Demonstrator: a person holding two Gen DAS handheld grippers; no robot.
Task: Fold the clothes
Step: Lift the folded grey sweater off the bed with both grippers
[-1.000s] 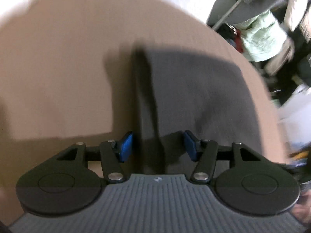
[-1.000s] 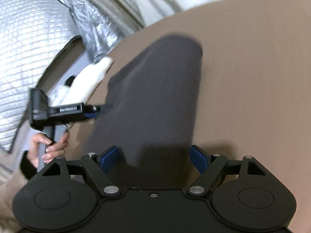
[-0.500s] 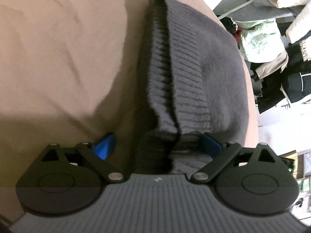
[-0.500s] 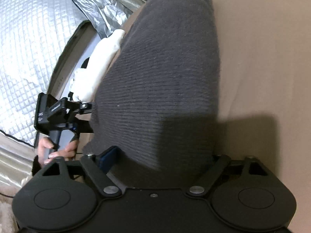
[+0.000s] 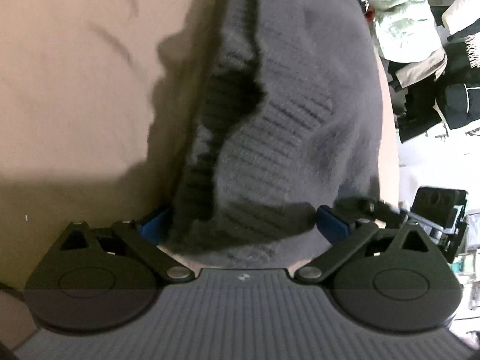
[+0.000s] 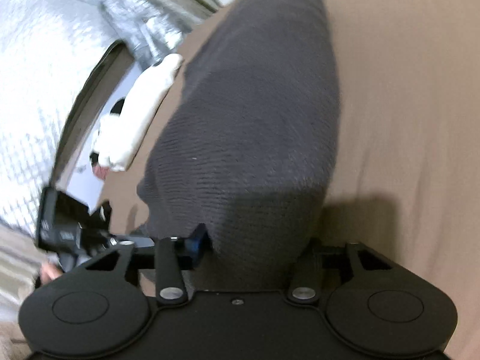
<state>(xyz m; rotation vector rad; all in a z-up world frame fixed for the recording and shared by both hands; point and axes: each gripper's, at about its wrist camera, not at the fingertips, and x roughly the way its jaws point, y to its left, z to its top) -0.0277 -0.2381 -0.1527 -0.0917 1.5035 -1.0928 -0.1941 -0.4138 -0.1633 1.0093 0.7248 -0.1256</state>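
A folded dark grey knit sweater (image 5: pixel 300 96) lies on a tan sheet (image 5: pixel 75 90), its ribbed hem layers gaping toward the left wrist camera. My left gripper (image 5: pixel 241 225) is opening, jaws very wide, and the near end of the sweater lies between its blue pads (image 5: pixel 153 225) without being squeezed. In the right wrist view the same sweater (image 6: pixel 255 114) runs away from me. My right gripper (image 6: pixel 258 246) has the near end gathered between its jaws, which are easing open. Its left pad (image 6: pixel 198 240) sits against the knit; the right pad is hidden under fabric.
Silver quilted sheeting (image 6: pixel 45 75) and a white cloth (image 6: pixel 144 111) lie off the sheet's left edge. A pile of clothes (image 5: pixel 420 45) is beyond the right edge. The other gripper (image 6: pixel 75 231), with a hand (image 6: pixel 48 270) on it, shows at the left.
Both grippers came in closer over the sweater's near end. The left jaws spread from half open to very wide. The right jaws narrowed onto the knit.
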